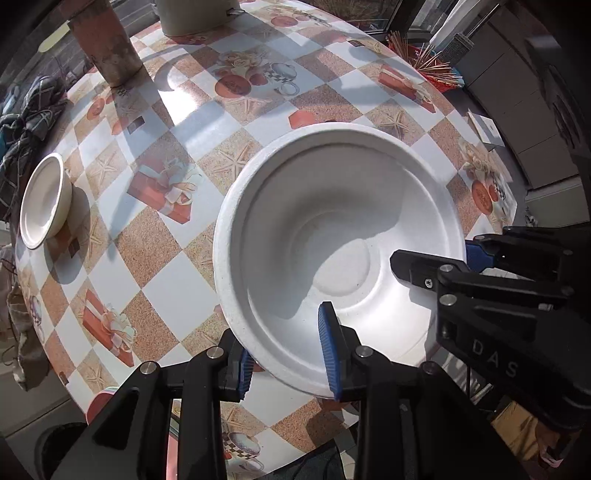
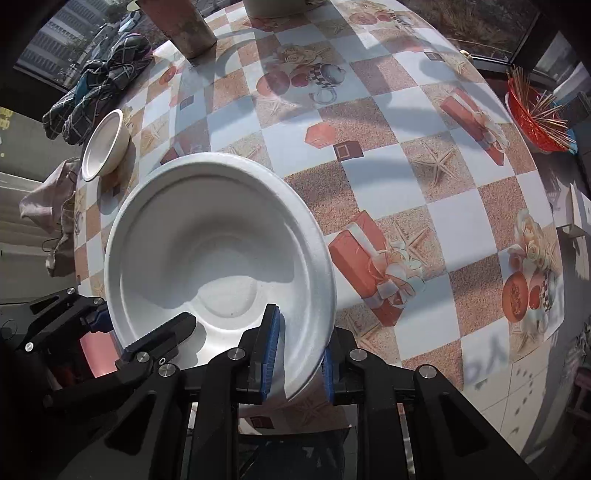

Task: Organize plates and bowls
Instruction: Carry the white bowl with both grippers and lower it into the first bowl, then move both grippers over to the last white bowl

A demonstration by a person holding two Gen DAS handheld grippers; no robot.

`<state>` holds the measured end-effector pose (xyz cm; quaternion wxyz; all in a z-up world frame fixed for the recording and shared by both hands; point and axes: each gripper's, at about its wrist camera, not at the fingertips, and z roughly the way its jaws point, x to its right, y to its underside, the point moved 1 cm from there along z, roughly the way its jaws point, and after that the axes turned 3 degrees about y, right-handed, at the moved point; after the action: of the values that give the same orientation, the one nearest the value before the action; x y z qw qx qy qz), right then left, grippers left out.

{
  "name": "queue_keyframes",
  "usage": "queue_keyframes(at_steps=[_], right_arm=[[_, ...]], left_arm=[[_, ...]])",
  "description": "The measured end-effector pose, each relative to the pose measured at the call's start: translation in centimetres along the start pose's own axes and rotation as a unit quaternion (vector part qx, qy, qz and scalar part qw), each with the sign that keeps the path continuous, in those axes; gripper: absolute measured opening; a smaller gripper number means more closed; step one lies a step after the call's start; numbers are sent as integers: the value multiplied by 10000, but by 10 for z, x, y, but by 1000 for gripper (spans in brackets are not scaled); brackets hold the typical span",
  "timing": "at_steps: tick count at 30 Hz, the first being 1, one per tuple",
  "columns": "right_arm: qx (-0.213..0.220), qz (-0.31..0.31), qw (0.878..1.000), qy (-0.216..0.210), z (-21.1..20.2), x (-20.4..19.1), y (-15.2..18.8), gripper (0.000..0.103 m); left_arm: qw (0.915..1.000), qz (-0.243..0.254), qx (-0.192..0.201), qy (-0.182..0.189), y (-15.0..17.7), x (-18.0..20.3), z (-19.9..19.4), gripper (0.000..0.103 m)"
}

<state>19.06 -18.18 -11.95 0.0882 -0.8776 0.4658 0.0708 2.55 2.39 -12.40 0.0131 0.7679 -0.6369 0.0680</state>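
Observation:
A large white plate [image 1: 332, 229] is held over the checked tablecloth by both grippers. My left gripper [image 1: 288, 354] is shut on its near rim, one blue pad inside and one beneath. My right gripper [image 2: 299, 354] is shut on the rim at the plate's [image 2: 207, 251] right side. Each gripper shows in the other's view: the right [image 1: 461, 262] at the plate's right edge, the left [image 2: 144, 328] at the lower left. A small white bowl [image 1: 44, 201] stands near the table's left edge; it also shows in the right wrist view [image 2: 103, 147].
A brown cylinder [image 1: 105, 40] and a cream pot [image 1: 192, 14] stand at the far side. A red basket of sticks [image 2: 535, 114] sits off the right edge. Dark checked cloth [image 2: 96, 85] lies beyond the bowl. A pink object [image 2: 98, 350] is under the plate's near left.

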Motion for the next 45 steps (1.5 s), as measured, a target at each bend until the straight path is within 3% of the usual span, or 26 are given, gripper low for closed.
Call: queue_keyframes(at_steps=[9, 12, 14, 16, 17, 29, 39, 45], right_arm=[[-110, 448, 9989, -30, 15, 10, 34, 22], [-119, 550, 9983, -119, 19, 12, 37, 22], [-89, 650, 9978, -75, 18, 15, 39, 26], [2, 867, 9962, -29, 14, 23, 42, 71], [75, 984, 9951, -65, 11, 28, 43, 103], [370, 2123, 9762, -237, -10, 63, 80, 102], [396, 2654, 9629, -274, -14, 71, 115, 102], [480, 2831, 9577, -192, -24, 80, 128, 102]], left_arm=[[9990, 396, -227, -22, 17, 13, 13, 36], [9988, 391, -240, -147, 18, 12, 15, 46], [9985, 352, -274, -318, 19, 8, 14, 59], [9989, 310, -226, -287, 21, 2, 8, 60], [9992, 282, -199, -213, 23, -2, 5, 60], [9998, 145, 101, 128, 39, -25, -41, 64], [9960, 878, 117, 119, 40, 7, -45, 64], [9940, 1066, 168, 191, 41, 20, -49, 64]])
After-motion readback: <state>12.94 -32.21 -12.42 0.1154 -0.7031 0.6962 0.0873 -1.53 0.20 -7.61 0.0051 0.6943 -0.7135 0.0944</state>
